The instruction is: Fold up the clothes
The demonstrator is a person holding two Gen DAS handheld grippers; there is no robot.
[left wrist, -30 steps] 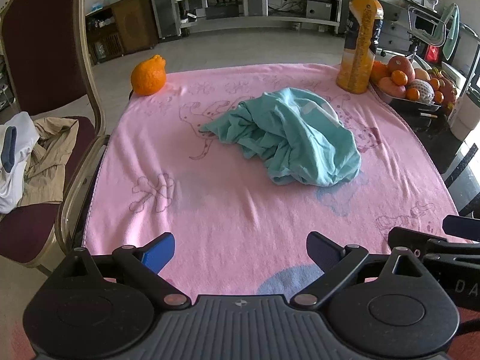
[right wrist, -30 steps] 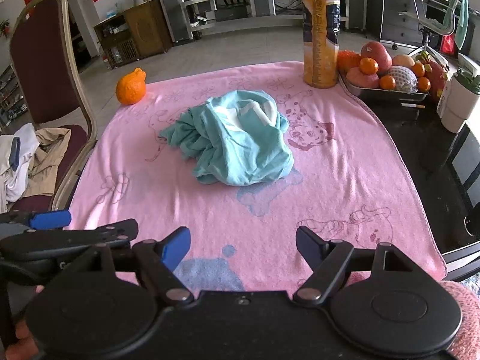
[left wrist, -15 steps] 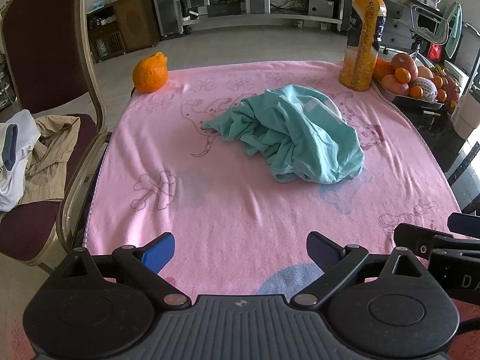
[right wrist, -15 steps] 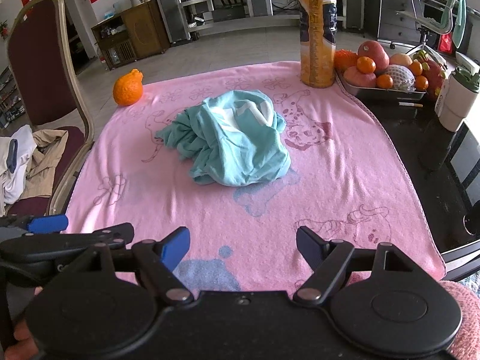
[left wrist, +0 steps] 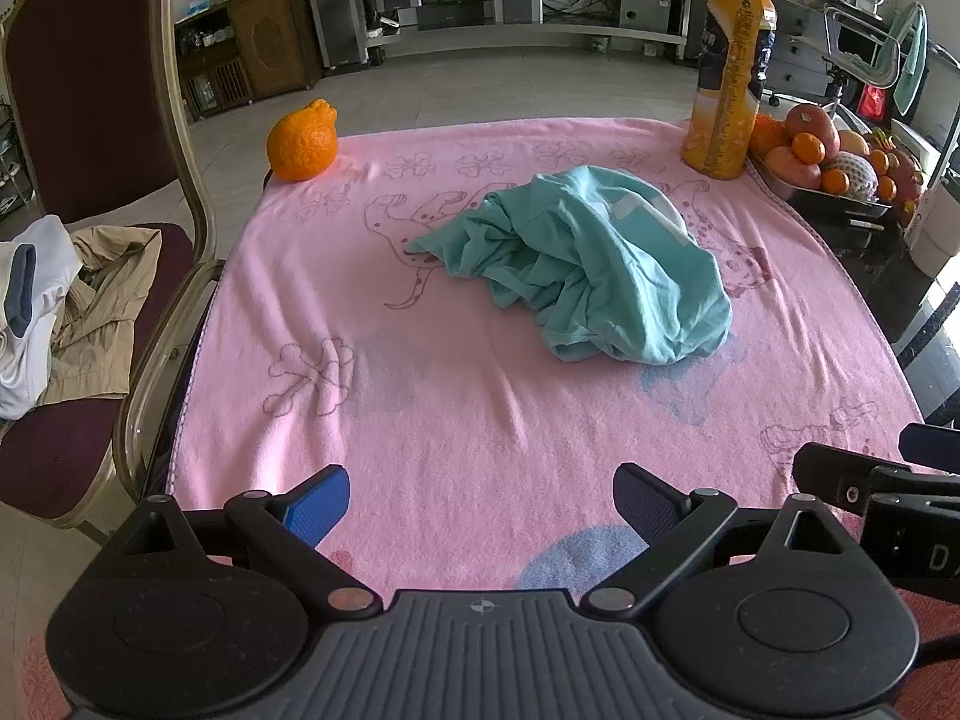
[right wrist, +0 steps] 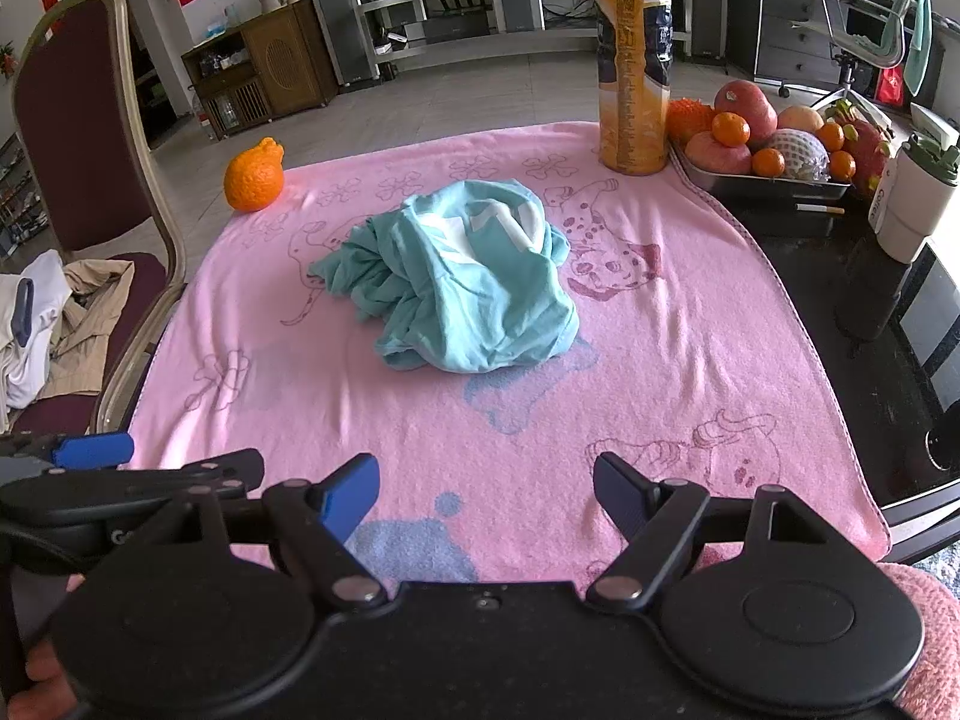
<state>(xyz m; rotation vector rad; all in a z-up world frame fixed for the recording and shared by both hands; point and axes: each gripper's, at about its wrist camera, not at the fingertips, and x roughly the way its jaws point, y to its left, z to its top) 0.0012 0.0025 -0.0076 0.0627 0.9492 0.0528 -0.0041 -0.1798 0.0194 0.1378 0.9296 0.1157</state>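
A crumpled teal garment (left wrist: 591,267) (right wrist: 462,285) lies in a heap in the middle of the pink printed towel (left wrist: 420,396) (right wrist: 690,348) that covers the table. My left gripper (left wrist: 480,501) hovers open over the towel's near edge, well short of the garment, nothing between its blue-padded fingers. My right gripper (right wrist: 487,495) is open too, above the near edge beside the left one, and holds nothing. Part of the right gripper shows at the right edge of the left wrist view, and the left one at the left edge of the right wrist view.
An orange citrus fruit (left wrist: 302,141) sits at the towel's far left corner. A tall orange juice bottle (right wrist: 633,60) and a metal tray of fruit (right wrist: 780,183) stand at the far right, with a white cup (right wrist: 912,204) beyond. A maroon chair (left wrist: 90,228) piled with clothes stands left.
Both views have edged slightly back from the garment; it and the other things on the table lie as before, and both grippers stay open.
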